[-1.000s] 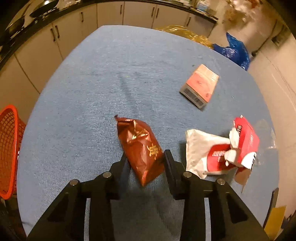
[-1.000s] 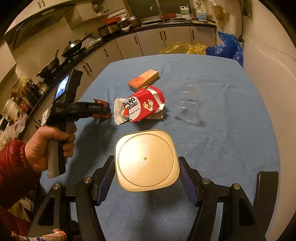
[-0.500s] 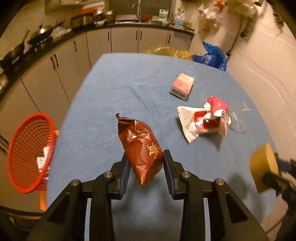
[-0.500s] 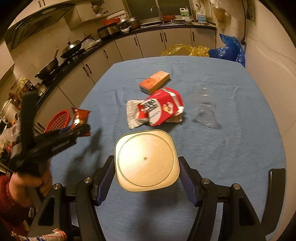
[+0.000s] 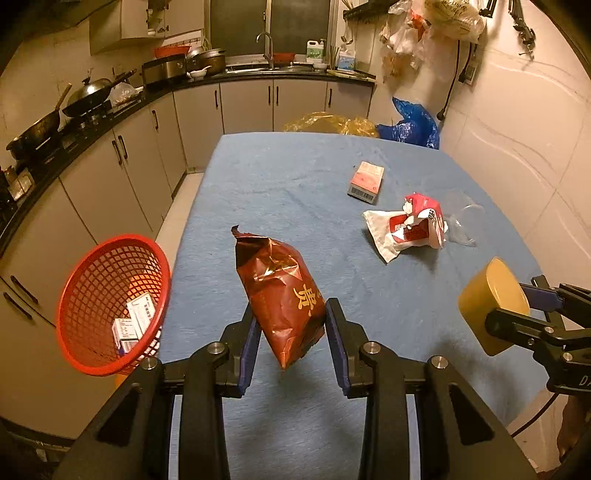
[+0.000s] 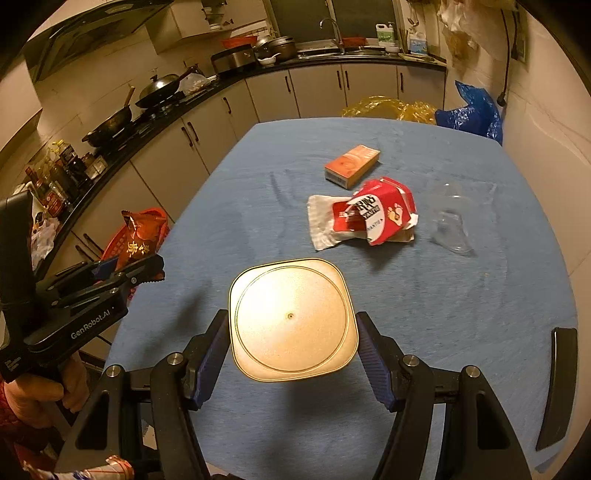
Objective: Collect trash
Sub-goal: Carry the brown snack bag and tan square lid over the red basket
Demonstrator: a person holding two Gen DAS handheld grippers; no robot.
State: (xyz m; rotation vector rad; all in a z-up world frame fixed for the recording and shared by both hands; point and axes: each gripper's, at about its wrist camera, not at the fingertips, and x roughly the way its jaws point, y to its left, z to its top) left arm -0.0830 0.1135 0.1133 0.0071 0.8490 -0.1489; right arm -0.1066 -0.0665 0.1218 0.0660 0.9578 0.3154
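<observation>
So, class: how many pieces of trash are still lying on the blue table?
3: an orange box farthest back, crumpled red-and-white packaging mid-table, and clear plastic to its right. More might hide behind the held yellow container.

Warm, dim yellowish indoor light fills the kitchen, and the window (image 5: 269, 22) over the sink is dark. Soft shadows pool on the blue tablecloth (image 5: 295, 177) beneath the held items. Both fisheye views bend cabinets and walls hard toward black vignetted corners, while the centre stays fairly sharp.

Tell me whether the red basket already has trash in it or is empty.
Not empty. In the left wrist view the red basket holds a few small white boxes at its bottom; the snack bag remains outside, held in the left gripper.
</observation>
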